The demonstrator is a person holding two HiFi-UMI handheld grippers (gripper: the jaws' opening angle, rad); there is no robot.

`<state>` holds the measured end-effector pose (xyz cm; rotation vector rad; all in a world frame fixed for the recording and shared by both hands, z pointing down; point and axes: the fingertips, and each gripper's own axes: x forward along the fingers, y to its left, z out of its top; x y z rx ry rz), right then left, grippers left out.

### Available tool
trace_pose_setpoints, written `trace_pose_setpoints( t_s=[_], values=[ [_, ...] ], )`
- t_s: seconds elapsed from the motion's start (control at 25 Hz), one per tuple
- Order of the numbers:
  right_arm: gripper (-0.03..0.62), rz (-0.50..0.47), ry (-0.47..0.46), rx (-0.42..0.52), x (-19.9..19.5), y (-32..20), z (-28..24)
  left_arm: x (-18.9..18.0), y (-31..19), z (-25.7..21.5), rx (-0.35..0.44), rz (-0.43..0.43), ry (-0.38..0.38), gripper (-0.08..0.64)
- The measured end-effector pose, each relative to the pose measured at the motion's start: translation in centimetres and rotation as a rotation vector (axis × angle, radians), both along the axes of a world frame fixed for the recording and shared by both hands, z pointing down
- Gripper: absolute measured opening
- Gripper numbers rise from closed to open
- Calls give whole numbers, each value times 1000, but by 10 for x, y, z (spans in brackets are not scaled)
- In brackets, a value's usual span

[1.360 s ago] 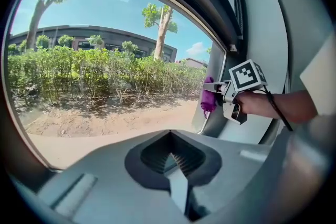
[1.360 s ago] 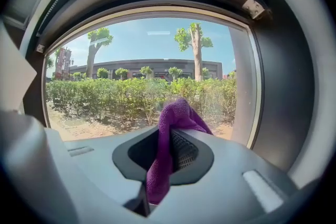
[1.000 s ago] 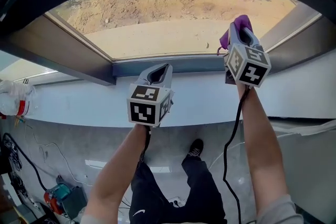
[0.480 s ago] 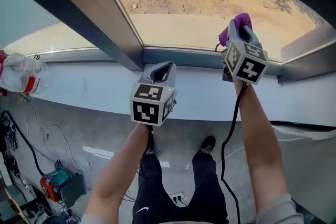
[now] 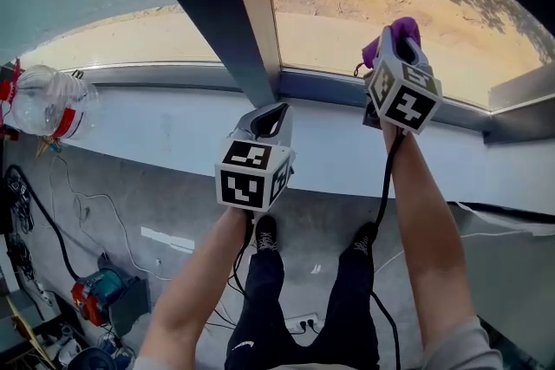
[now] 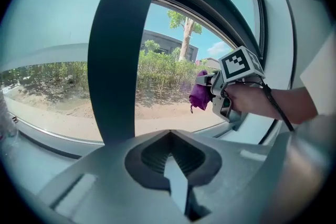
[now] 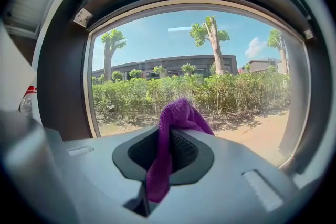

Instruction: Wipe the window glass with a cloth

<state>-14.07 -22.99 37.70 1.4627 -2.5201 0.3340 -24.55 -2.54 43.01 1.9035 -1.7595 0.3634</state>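
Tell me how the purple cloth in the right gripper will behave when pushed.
Probably floppy: the purple fuzzy cloth folds and droops over the right gripper. Likely light, since one pinched fold holds it. Its nap should drag, not slip.

The cloth (image 7: 177,117) is purple, the marker cubes (image 5: 251,174) black-and-white, the window frame (image 5: 212,4) dark, the sill (image 5: 165,133) seemingly grey.

Black trousers (image 5: 270,308), black cable (image 5: 382,195), grey marker-cubed right tool (image 5: 397,48).

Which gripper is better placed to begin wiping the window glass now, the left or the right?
The right gripper: its jaws are shut on the purple cloth, held up before the window glass. The left gripper holds nothing and sits lower.
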Motion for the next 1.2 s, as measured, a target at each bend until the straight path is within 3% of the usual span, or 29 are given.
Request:
trace_pose_setpoints(
  t_s=[0.52,0.92,1.08,1.2],
  values=[
    [61,-81,-21,-11,-90,33,11,-56,31,8,-11,-10,0,0],
    [61,-327,-6,-21,-159,69,15,-66,35,6,-6,-17,-8,0],
    [63,-436,-26,-12,-166,89,13,-61,33,10,-17,-13,-11,0],
    [63,-484,-55,17,-143,97,7,-42,23,16,-22,-1,-5,0]
  ],
)
